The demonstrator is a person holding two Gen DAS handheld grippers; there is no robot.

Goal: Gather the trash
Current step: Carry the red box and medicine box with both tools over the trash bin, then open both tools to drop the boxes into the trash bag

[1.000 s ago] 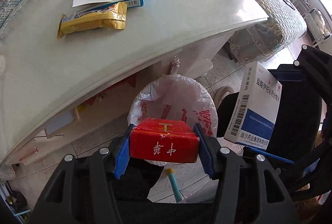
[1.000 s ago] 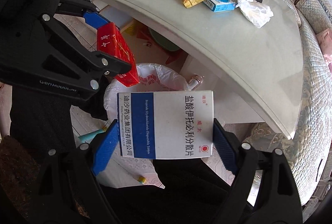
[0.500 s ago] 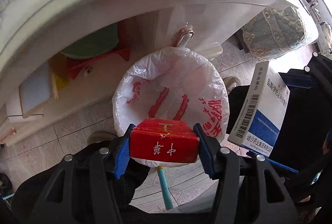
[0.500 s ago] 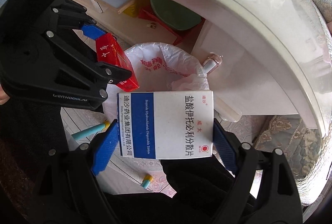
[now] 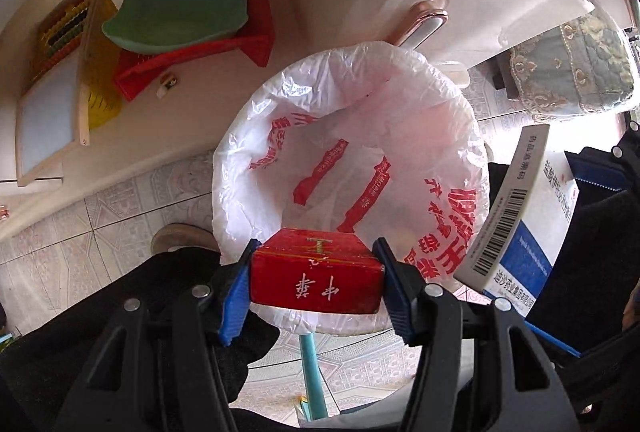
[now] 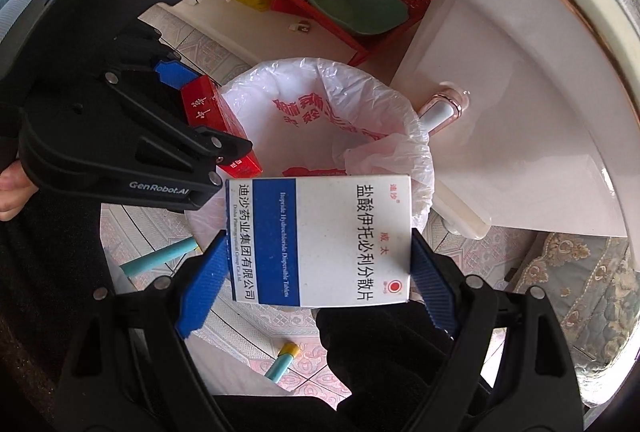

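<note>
My left gripper [image 5: 316,264] is shut on a red cigarette box [image 5: 316,282] and holds it over the near rim of a bin lined with a white plastic bag with red print [image 5: 352,167]. My right gripper [image 6: 318,252] is shut on a white and blue medicine box [image 6: 320,240] and holds it over the bin's near rim [image 6: 420,159]. The medicine box also shows at the right of the left wrist view [image 5: 516,216]. The red box and the left gripper show in the right wrist view [image 6: 216,123], at the bin's left side.
The bin stands on a tiled floor [image 5: 80,232] under the table's edge [image 6: 560,43]. A red plastic basket with a green item [image 5: 192,3] lies on the shelf below the table. A teal stick [image 6: 158,258] lies on the floor. A quilted cover [image 6: 580,284] hangs at the right.
Both grippers have come down from table height towards the bin, each still holding its box. The tabletop and its trash have gone out of view, and the bin looks larger and closer.
</note>
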